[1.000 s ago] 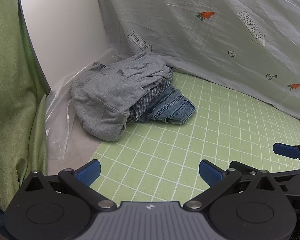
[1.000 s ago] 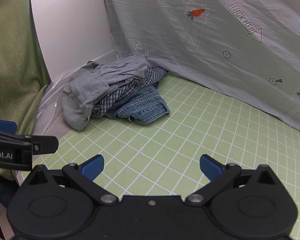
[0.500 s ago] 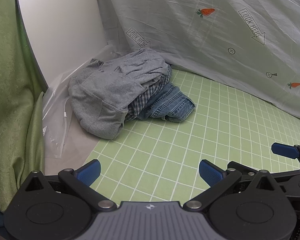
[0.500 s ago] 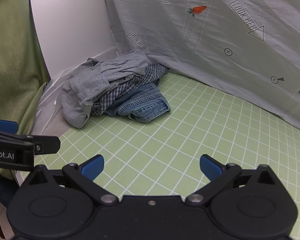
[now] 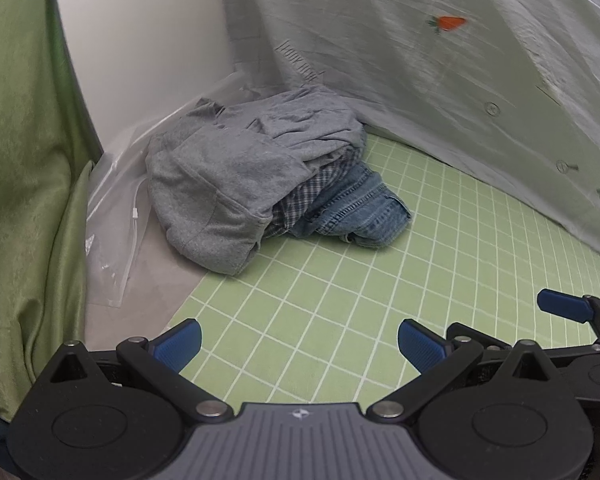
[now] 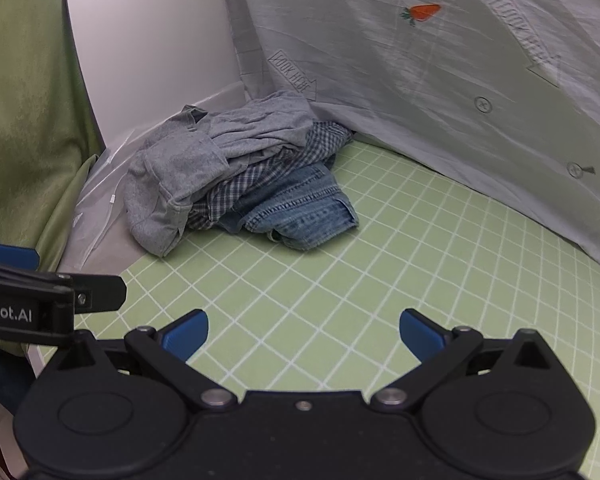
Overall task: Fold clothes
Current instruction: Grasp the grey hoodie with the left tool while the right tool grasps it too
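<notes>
A heap of clothes lies in the far left corner of the green grid mat [image 5: 340,300]: a grey garment [image 5: 224,176] on top, a checked shirt [image 5: 300,200] under it, blue jeans [image 5: 364,212] at the front. The heap also shows in the right wrist view: grey garment [image 6: 172,172], checked shirt [image 6: 268,172], jeans [image 6: 300,212]. My left gripper [image 5: 298,344] is open and empty, low over the mat, short of the heap. My right gripper [image 6: 303,334] is open and empty, beside it to the right.
A grey sheet with carrot prints [image 5: 440,60] hangs along the back. A white panel [image 5: 140,40] and a green curtain [image 5: 24,160] stand on the left. A clear plastic bag [image 5: 112,216] lies beside the heap. The green mat [image 6: 420,264] stretches to the right.
Both grippers have moved a little forward and turned slightly toward the heap of clothes; the heap looks nearer. Both stay open and empty.
</notes>
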Demonstrator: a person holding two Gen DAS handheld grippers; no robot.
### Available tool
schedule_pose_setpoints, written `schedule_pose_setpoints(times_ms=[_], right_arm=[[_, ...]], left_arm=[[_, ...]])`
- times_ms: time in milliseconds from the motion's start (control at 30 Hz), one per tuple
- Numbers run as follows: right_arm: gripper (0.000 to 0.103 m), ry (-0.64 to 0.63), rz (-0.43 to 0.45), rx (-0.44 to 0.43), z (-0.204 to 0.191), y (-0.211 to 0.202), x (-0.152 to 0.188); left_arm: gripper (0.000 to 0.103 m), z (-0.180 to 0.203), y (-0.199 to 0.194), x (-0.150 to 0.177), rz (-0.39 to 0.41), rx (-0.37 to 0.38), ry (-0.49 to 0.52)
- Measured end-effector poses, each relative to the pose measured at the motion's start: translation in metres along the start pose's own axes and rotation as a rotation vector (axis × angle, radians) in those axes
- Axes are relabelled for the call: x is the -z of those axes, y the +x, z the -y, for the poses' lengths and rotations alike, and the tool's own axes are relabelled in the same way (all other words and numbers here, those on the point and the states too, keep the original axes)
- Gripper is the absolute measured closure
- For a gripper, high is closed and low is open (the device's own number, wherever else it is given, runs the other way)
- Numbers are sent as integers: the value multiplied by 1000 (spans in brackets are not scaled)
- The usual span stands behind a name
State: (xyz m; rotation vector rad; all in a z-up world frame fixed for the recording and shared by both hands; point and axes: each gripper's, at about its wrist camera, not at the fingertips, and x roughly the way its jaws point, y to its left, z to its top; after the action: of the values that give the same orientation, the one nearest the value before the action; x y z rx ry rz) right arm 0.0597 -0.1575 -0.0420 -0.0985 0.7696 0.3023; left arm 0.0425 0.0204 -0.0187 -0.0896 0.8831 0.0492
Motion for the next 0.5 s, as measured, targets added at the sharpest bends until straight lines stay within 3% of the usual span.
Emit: schedule_pose_setpoints(times_ms=[267, 500], right_arm=[[0, -55, 4, -19, -8, 54, -53], [0, -42, 50, -30, -8, 127, -132]], left_arm=[[2, -34, 44, -50, -16, -28, -111], [6, -77, 106, -122, 0, -75, -232]])
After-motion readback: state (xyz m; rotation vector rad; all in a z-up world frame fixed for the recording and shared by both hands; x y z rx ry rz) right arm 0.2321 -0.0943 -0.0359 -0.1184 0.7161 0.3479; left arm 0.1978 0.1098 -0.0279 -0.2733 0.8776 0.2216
